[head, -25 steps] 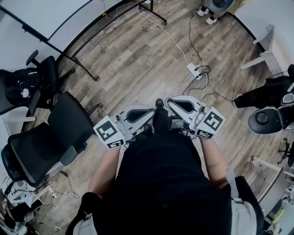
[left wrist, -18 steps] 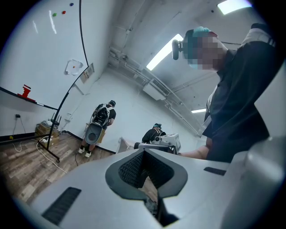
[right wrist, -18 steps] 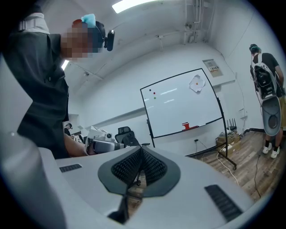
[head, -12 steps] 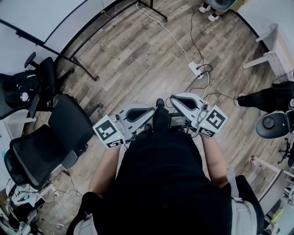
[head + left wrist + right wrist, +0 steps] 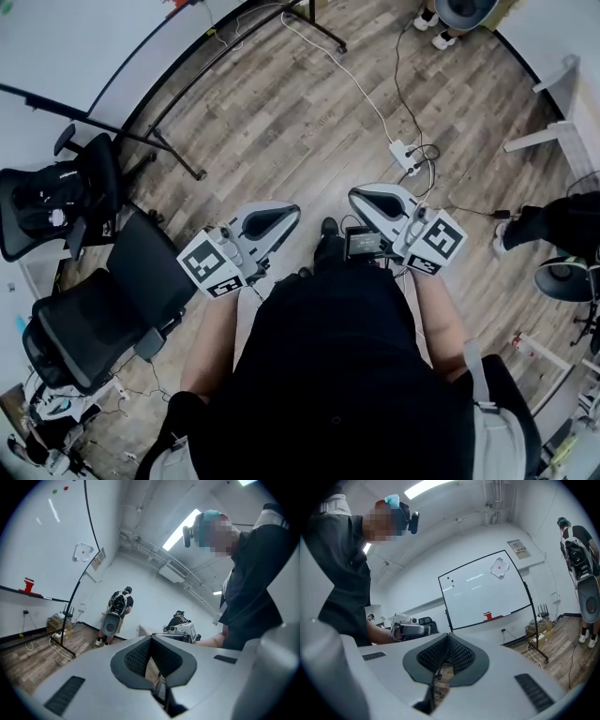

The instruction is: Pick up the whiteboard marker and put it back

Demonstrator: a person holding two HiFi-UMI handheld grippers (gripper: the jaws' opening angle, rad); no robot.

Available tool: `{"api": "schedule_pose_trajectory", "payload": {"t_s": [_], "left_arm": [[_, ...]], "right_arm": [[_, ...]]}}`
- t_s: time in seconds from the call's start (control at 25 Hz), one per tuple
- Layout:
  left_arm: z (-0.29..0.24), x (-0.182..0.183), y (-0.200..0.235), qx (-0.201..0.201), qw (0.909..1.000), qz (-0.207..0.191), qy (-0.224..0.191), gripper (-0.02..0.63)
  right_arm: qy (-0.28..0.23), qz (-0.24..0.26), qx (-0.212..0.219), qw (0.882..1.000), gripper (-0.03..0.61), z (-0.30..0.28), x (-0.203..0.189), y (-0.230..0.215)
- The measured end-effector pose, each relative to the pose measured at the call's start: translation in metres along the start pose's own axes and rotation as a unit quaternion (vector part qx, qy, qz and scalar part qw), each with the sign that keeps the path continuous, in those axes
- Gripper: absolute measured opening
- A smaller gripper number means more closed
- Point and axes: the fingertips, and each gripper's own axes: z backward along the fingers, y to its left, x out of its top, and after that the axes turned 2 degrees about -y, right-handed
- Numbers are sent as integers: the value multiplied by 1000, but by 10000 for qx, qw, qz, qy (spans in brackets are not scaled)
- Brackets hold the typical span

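Closest in, the person's dark shirt [image 5: 337,375] fills the lower head view, with both bare forearms reaching forward. The left gripper [image 5: 293,210] and the right gripper [image 5: 355,194] are held level at waist height, well apart from each other, each with its marker cube at the hand end. In the left gripper view the two ribbed pads [image 5: 136,656] meet at their tips with nothing between them, so the jaws are fully closed and empty. The right gripper view shows the same: its pads [image 5: 461,656] are drawn together and grip nothing.

Below the grippers lies the wood-plank floor [image 5: 281,112]. A black office chair [image 5: 103,309] stands just beside the person's left, and a second chair [image 5: 56,202] loaded with dark gear sits behind it. A white power strip [image 5: 405,155] with cables lies ahead on the floor.

Farther off, the right gripper view faces a whiteboard [image 5: 485,592] on a black stand; a red item [image 5: 488,616] sits on its tray (what it is I cannot tell). The whiteboard marker cannot be picked out in any view; anything else on that tray is too small to tell. Another person [image 5: 119,604] stands at the far wall
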Motion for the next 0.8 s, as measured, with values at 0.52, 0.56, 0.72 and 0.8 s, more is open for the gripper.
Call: {"api": "schedule_pose_trajectory", "payload": {"t_s": [0.52,0.56,0.72,0.8], "left_arm": [[-39,51,85,814,9963,-275,42,11],[-39,49,89,833,9962,-245,66,11],[-36,49,115,915,9958,-88,54,11],[-33,51,133,926,9957,-38,-7,11]], "right_arm": [[-186,-50,544,9983,20,-26,38,-108],[-185,-91,564,9982,21,-30,36,-111],[-118,-197,618,9978,21,-52,31,-126],[-41,-186,641,9978,20,-67,30,-135]]}}
